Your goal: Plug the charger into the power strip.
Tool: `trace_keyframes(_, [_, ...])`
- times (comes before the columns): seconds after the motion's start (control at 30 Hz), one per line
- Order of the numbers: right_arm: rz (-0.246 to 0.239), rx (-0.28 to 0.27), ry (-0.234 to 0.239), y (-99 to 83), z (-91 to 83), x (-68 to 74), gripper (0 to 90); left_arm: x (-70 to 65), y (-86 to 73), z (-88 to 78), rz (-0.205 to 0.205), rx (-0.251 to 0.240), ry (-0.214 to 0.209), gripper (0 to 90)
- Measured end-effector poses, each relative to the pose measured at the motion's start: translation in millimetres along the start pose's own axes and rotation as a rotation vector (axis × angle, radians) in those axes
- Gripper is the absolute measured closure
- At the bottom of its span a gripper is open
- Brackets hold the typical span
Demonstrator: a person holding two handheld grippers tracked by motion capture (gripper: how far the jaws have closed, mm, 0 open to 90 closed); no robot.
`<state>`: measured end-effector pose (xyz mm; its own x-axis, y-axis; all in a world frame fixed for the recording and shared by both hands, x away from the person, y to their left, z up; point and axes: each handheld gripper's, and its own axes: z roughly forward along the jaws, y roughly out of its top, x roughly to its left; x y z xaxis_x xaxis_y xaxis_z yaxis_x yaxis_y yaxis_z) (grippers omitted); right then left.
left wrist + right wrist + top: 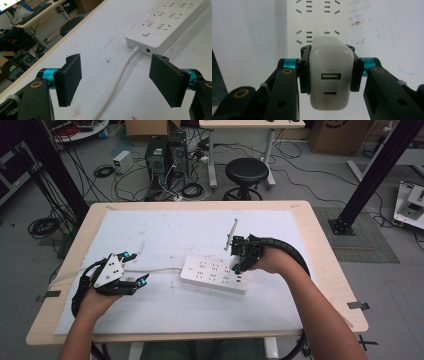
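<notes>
Reaching in from the right, the person's forearm bends at the wrist so the right tongs [239,265] point down at the white power strip [214,275], clamped on a white charger [329,75] (two ports face the camera, with faint grey marks beside them too small to read) held over the strip's sockets. Resting low at the counter's [325,270] left, the left tongs [117,80] stand wide apart with nothing between the pads, the strip's white cord [117,82] running beneath them. Beyond the counter stand a black stool [246,172] and computer towers [165,155] amid tangled cables.
</notes>
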<state>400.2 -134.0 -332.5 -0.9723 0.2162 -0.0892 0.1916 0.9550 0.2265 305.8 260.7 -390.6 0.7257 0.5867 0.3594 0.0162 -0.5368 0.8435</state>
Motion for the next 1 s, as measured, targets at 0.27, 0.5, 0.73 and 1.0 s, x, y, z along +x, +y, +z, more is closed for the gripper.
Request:
trace_keyframes(0.27, [-0.020, 0.045, 0.018, 12.6, 8.3, -4.6, 63.0, -0.8, -3.0, -1.0, -0.014, -0.007, 0.003, 26.0])
trace_keyframes(0.5, [-0.042, 0.065, 0.038, 25.4, 17.3, -6.8, 63.0, 0.3, -6.8, -3.5, -0.018, -0.005, 0.009, 26.0])
trace_keyframes(0.73, [-0.044, 0.087, 0.043, 32.3, 23.9, -9.0, 63.0, 2.8, -10.4, -6.1, -0.027, -0.005, 0.015, 26.0])
trace_keyframes(1.0, [-0.048, 0.111, 0.035, 35.3, 34.4, -9.7, 63.0, 4.6, -11.8, -7.9, -0.030, -0.009, 0.018, 26.0])
